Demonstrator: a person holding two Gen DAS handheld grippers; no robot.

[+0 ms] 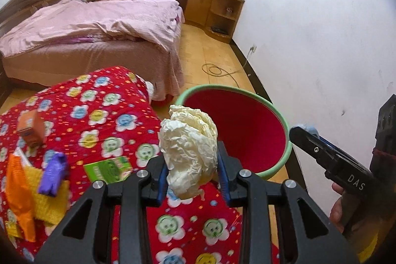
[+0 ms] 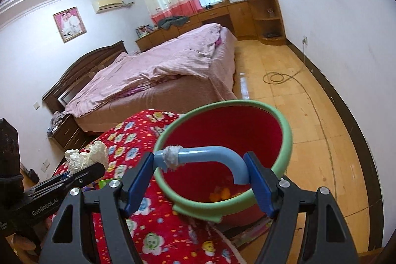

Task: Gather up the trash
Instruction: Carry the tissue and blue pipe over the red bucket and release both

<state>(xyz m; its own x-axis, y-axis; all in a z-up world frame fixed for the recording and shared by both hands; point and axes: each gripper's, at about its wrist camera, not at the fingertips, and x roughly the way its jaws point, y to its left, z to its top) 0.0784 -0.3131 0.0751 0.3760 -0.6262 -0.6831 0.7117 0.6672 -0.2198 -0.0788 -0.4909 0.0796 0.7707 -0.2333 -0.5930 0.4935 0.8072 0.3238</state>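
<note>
Left gripper [image 1: 191, 166] pinches a crumpled wad of cream paper [image 1: 189, 145] between its 2 blue pads, jaws narrowed on it. From the left wrist view the red bin with a green rim [image 1: 284, 120] lies just beyond and to the right of the wad, its mouth open, so this hand is nearer for the drop. More litter, a green carton [image 1: 109, 168] and a purple wrapper [image 1: 53, 173], sits left on the red floral quilt [image 1: 104, 113].

From the right wrist view, the right gripper [image 2: 199, 177] holds wide jaws around the bin's pale blue handle [image 2: 212, 154], whose length runs left to right across the pads; the wad shows at near left.
</note>
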